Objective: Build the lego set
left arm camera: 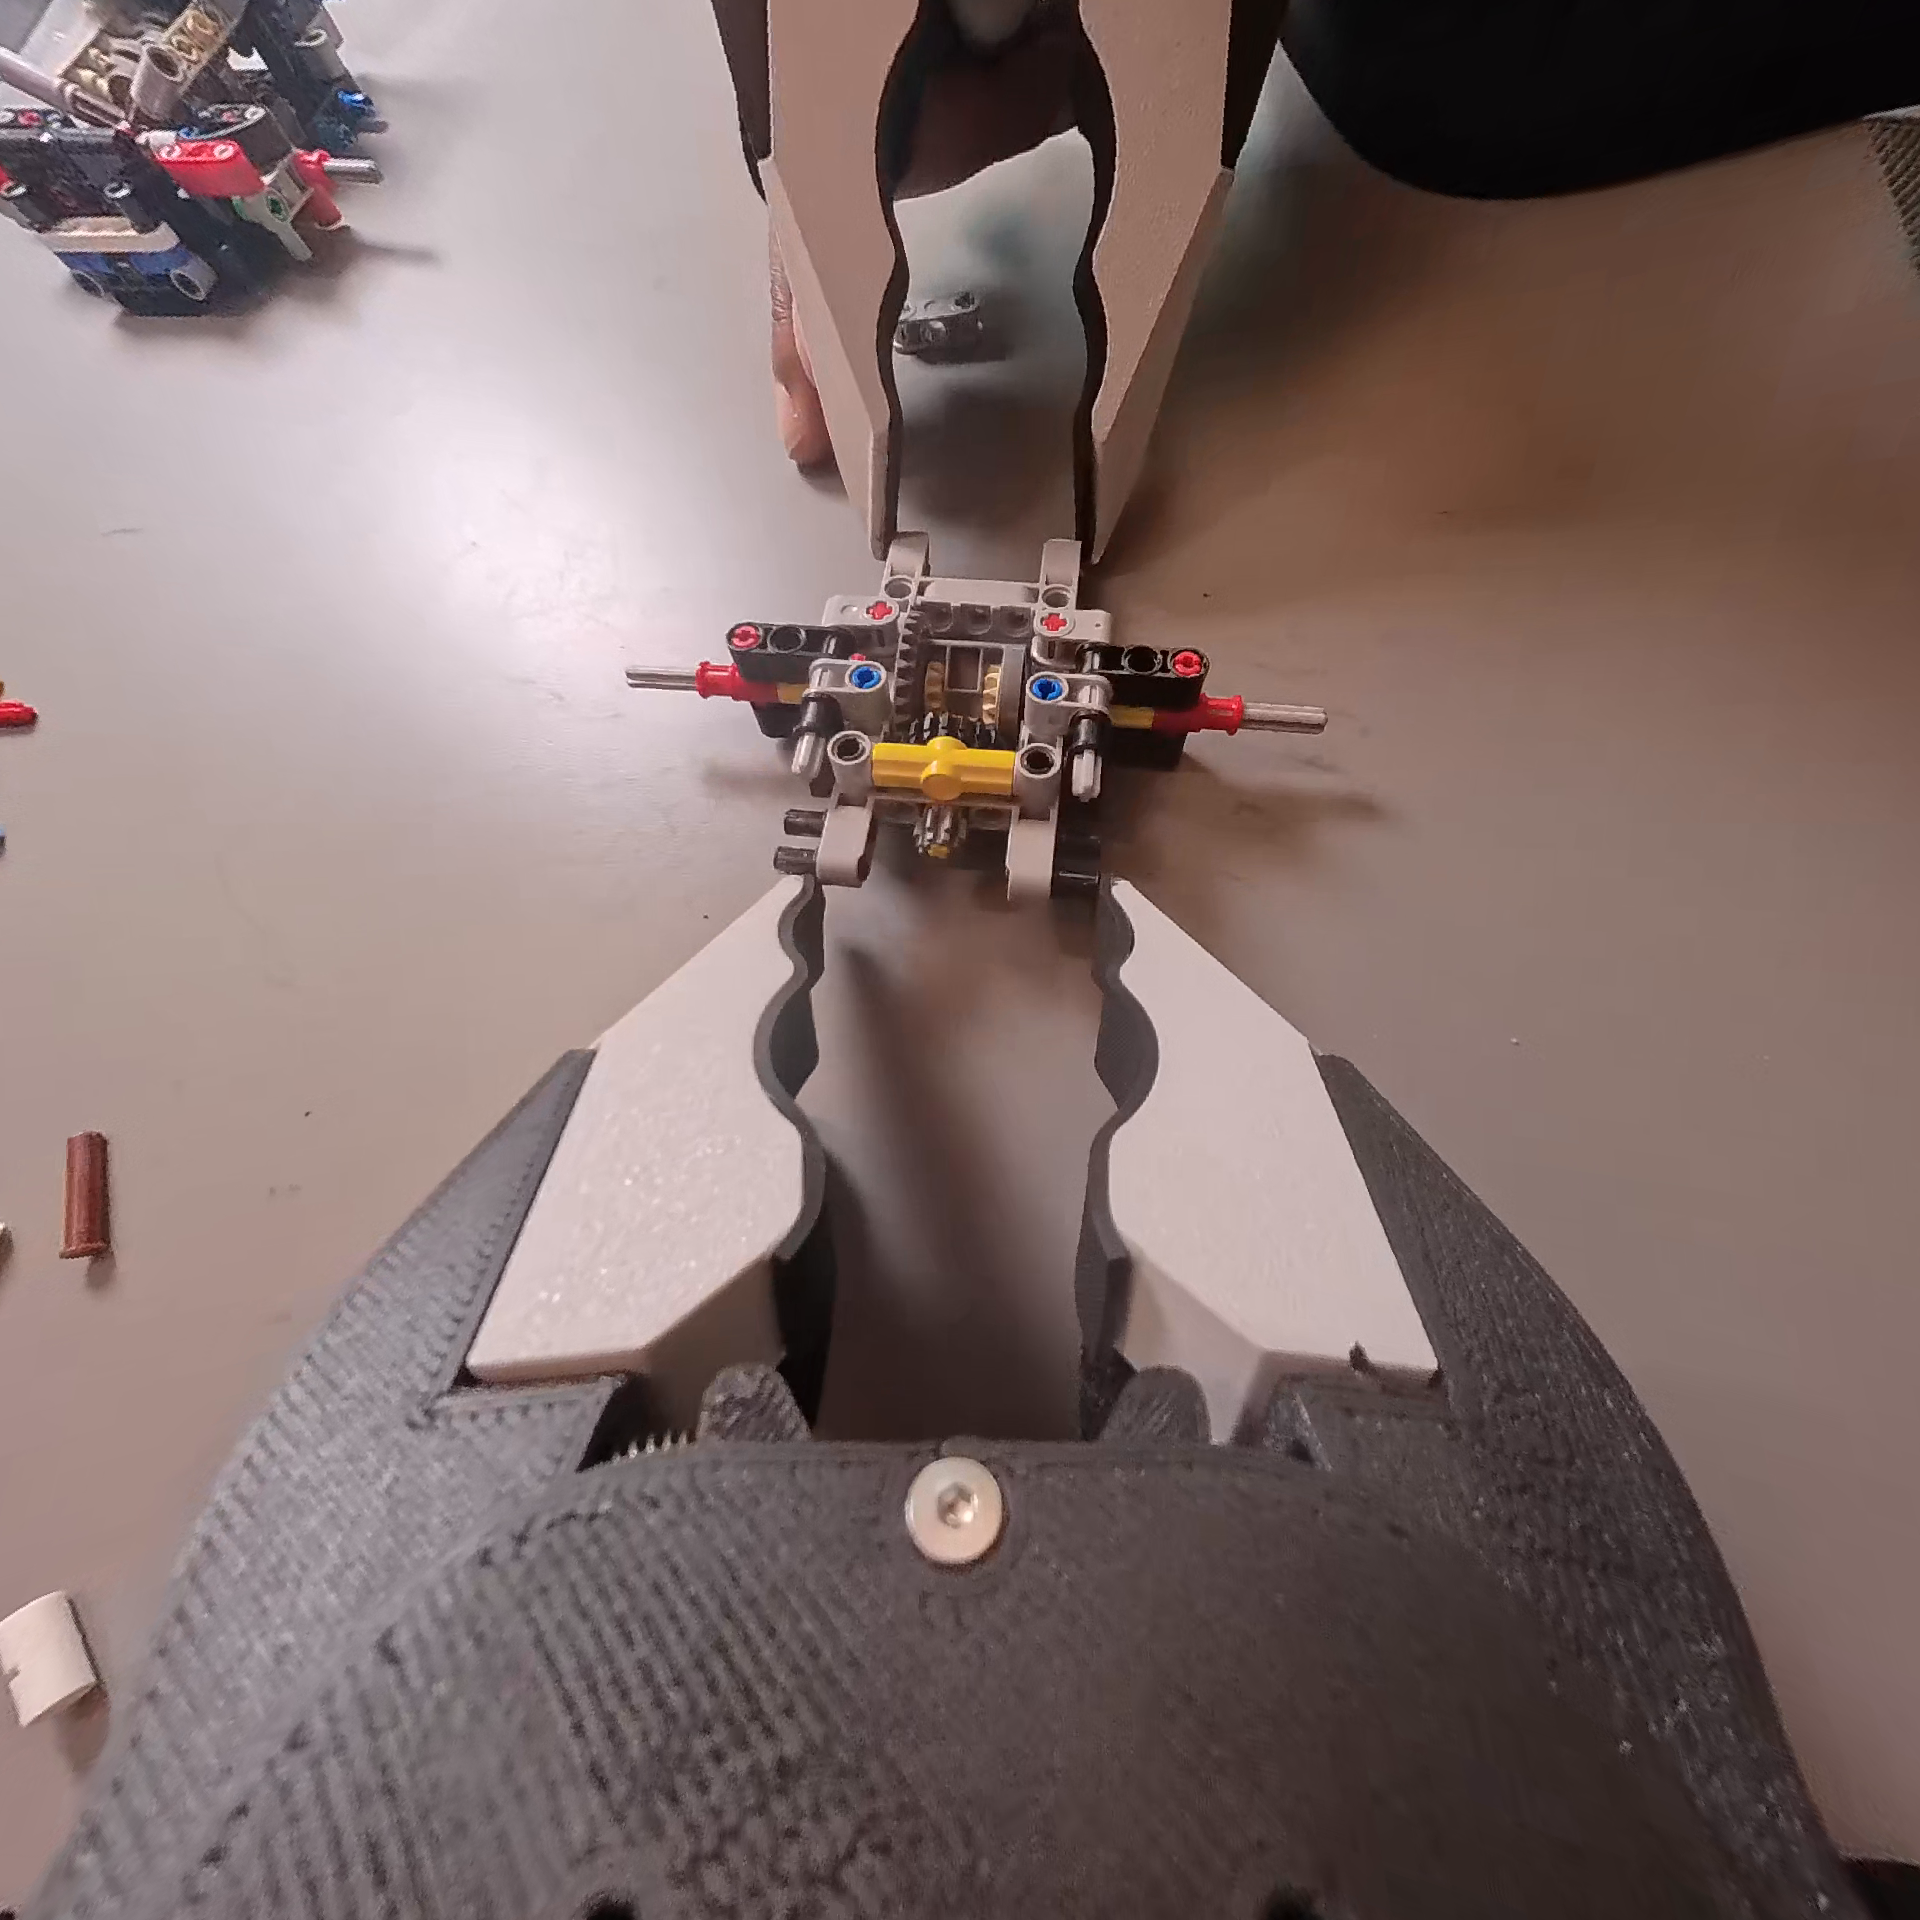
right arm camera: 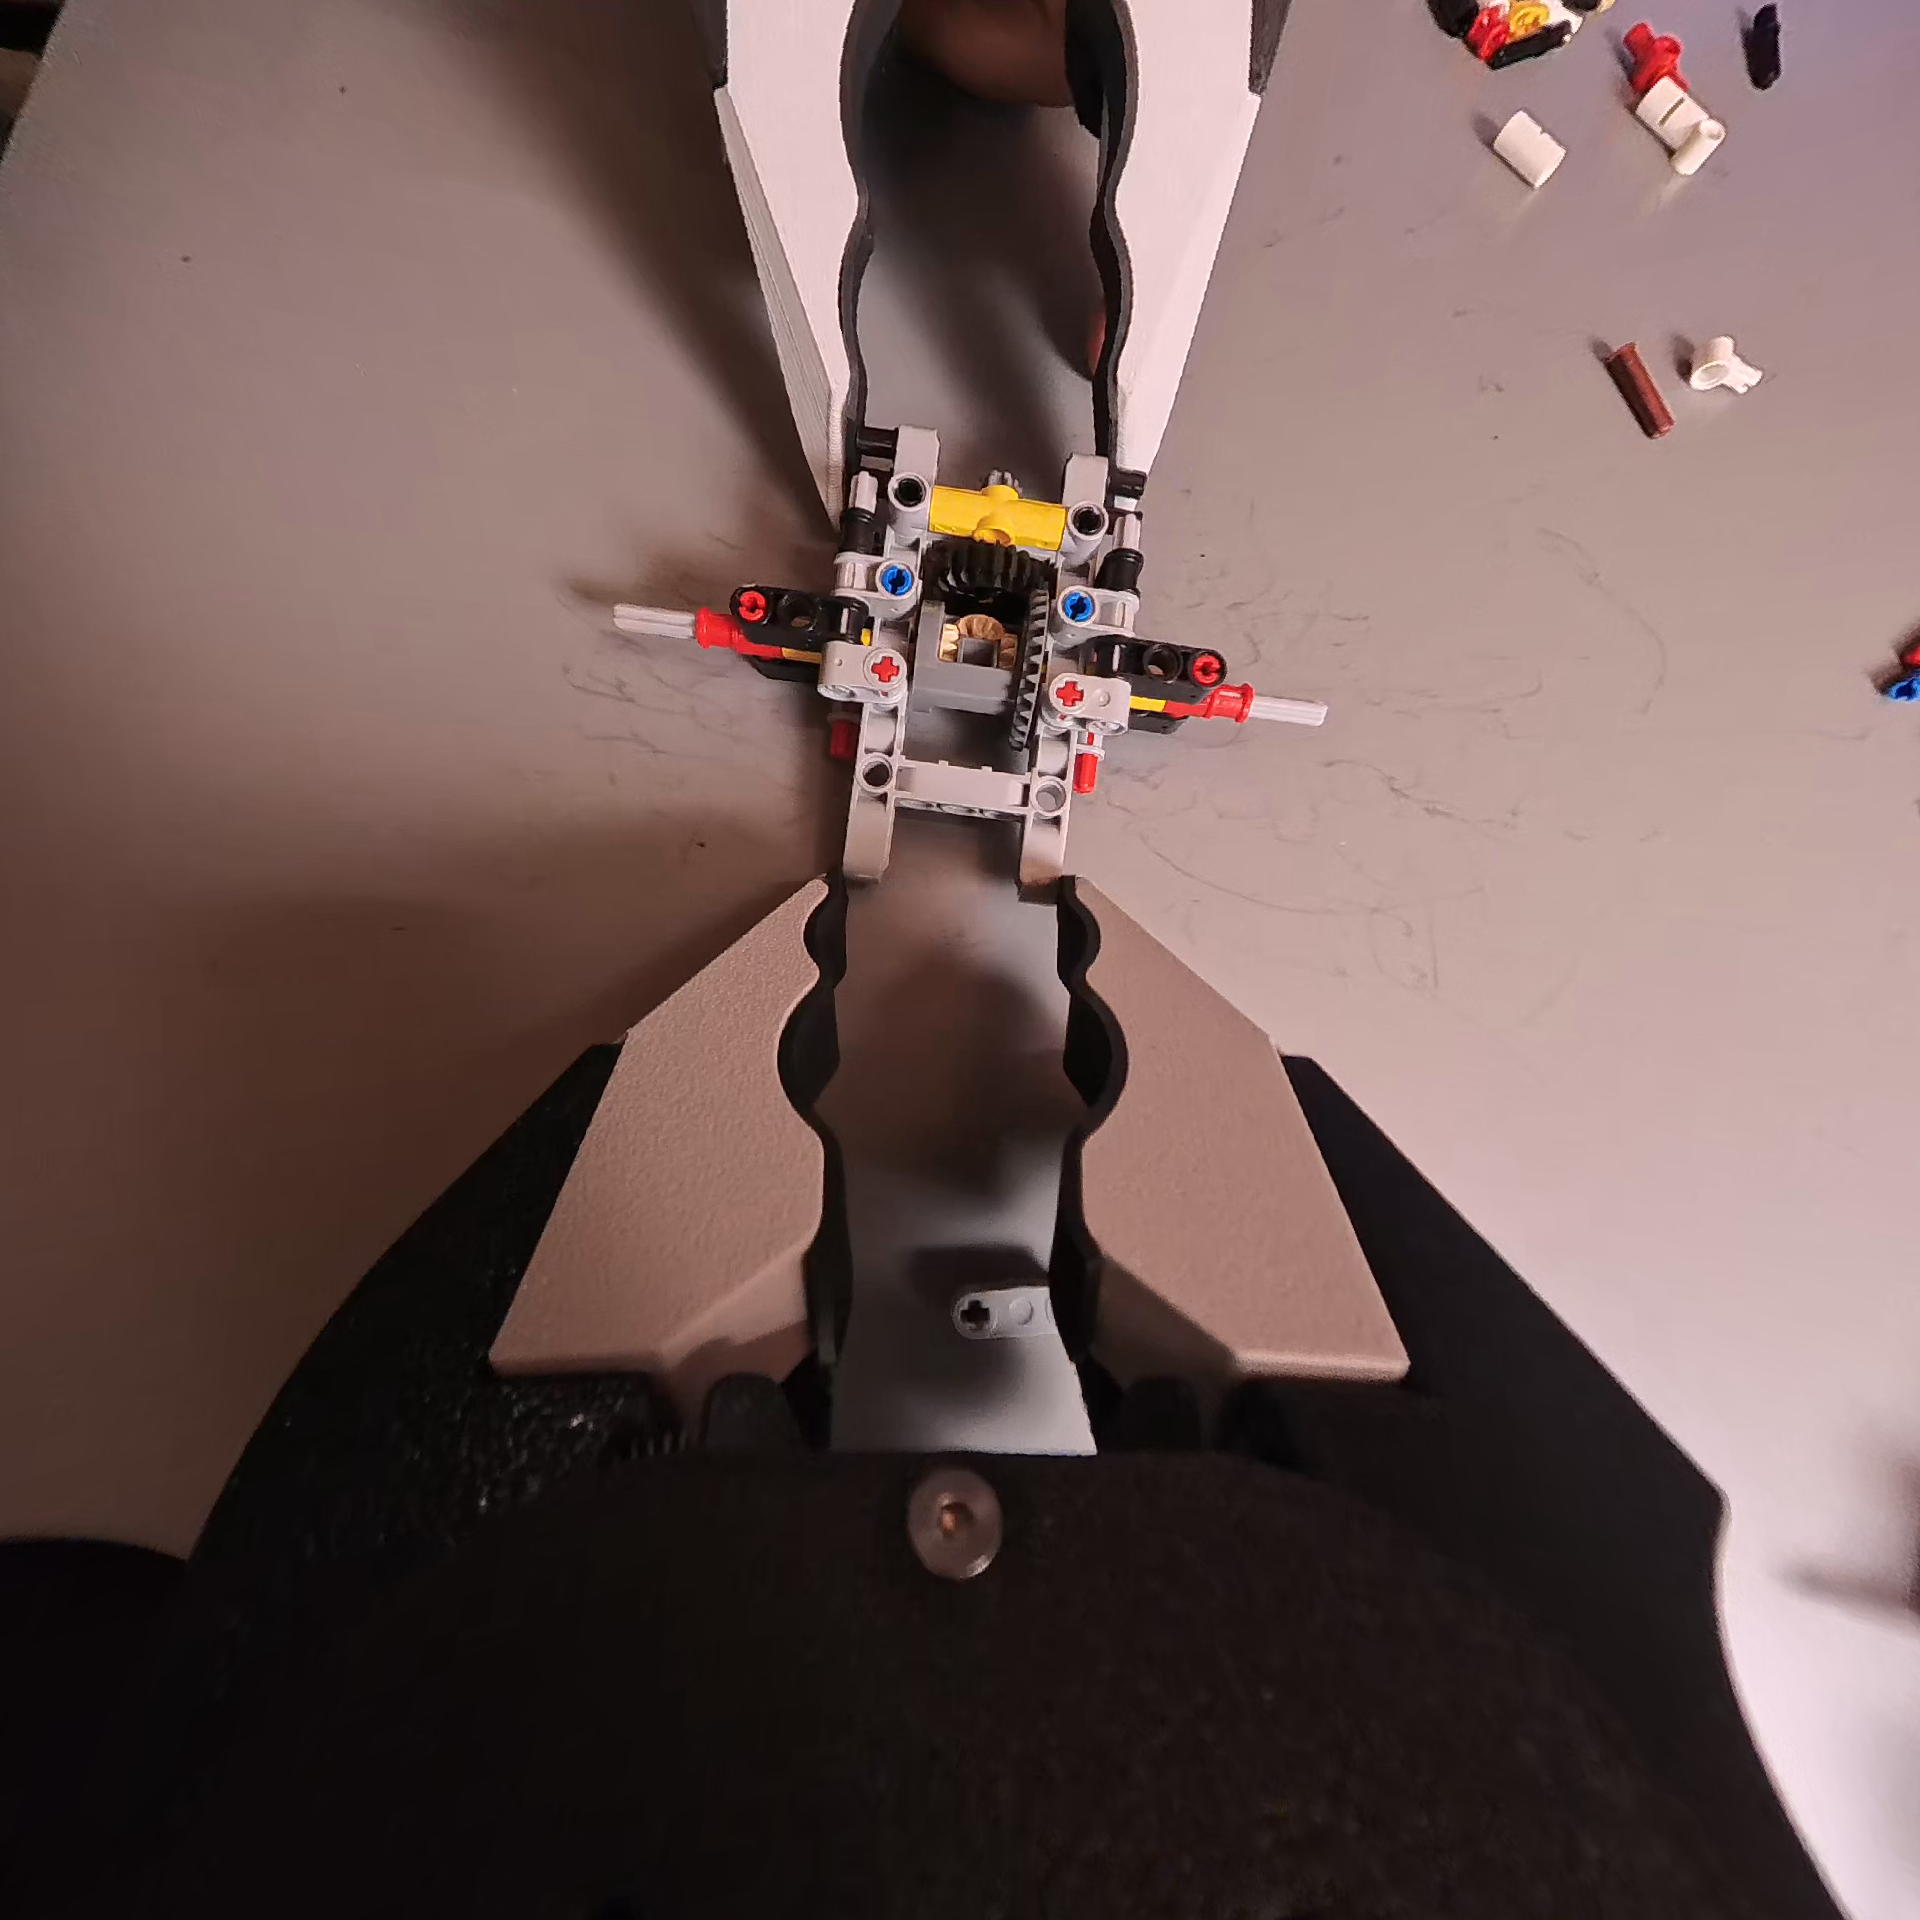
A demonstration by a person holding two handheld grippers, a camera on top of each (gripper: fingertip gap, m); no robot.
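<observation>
Mid-counter, on the plain grey counter (left arm camera: 416,520), sits a small plastic building-toy gear assembly (left arm camera: 956,717). It has a light grey frame with black beams, a yellow cross-piece, tan and black gears, and a grey axle with a red bush sticking out each side.

The two tongs face each other across it. The left tongs (left arm camera: 958,883) are part open, and their wavy black pads flank the end with the yellow cross-piece, just outside two stubby black pins. A sliver of space shows between the pads and the grey frame arms, so nothing is clamped.

The right tongs (right arm camera: 951,888) stand narrower at the opposite end. Their pads (right arm camera: 831,914) are closed against the outer sides of the frame's two grey arms, holding the assembly. A fingertip (left arm camera: 795,343) shows beside them.

A short light grey beam (right arm camera: 1003,1314) lies on the counter between the right tongs' fingers, apart from them.

Well off to one side lie a brown ribbed tube (left arm camera: 83,1195) and a white curved connector (left arm camera: 47,1657). A larger multicoloured brick model (left arm camera: 156,156) stands towards the far corner.
</observation>
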